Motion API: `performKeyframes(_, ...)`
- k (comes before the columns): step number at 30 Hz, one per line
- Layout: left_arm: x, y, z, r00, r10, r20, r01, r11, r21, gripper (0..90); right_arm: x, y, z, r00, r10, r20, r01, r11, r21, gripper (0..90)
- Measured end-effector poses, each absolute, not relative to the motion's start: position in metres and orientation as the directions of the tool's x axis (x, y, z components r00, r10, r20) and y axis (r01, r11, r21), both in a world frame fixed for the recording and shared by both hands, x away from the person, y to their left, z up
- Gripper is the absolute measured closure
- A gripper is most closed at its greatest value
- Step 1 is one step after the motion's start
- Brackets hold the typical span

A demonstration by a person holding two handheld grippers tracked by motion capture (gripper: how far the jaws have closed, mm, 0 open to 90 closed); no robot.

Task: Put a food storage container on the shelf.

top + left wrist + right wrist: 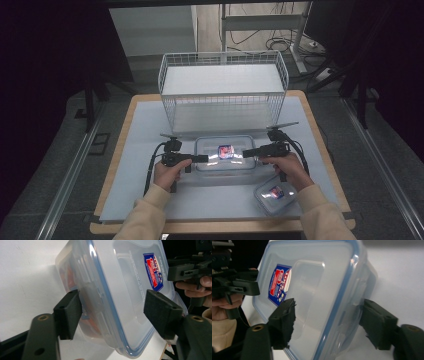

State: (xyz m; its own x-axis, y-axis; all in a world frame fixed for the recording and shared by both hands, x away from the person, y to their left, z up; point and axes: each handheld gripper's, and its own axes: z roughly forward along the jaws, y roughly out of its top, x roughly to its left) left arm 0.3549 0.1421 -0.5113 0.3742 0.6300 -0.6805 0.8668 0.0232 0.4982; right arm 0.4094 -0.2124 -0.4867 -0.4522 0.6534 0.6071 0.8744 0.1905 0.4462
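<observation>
A clear plastic container (225,162) with a blue-rimmed lid and a red and blue label lies flat on the table in front of the wire basket. My left gripper (205,158) is at its left end and my right gripper (245,152) at its right end. In the left gripper view the container's end (117,290) sits between the jaws of the left gripper (112,295), one jaw by the side wall and one over the lid, with gaps showing. In the right gripper view the right gripper (328,303) straddles the other end (319,290) the same way. Both are open.
A white wire basket (223,90) stands close behind the container. A smaller lidded container (275,194) with the same label lies at the front right, next to the right forearm. A pale grey mat (140,150) covers the wooden table.
</observation>
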Motion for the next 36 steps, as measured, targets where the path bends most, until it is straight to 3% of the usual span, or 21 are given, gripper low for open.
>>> performKeyframes(6,0.350,0.147,-0.511,0.391,0.615,-0.685,0.858,0.027,0.514,39.5,0.405,-0.219,-0.485,-0.449,0.631,0.632,0.876,0.172,0.451,39.6)
performKeyframes(36,0.334,0.144,-0.500,0.452,0.637,-0.624,0.797,0.026,0.603,46.5,0.382,-0.229,-0.476,-0.572,0.598,0.561,0.777,0.175,0.605,47.5)
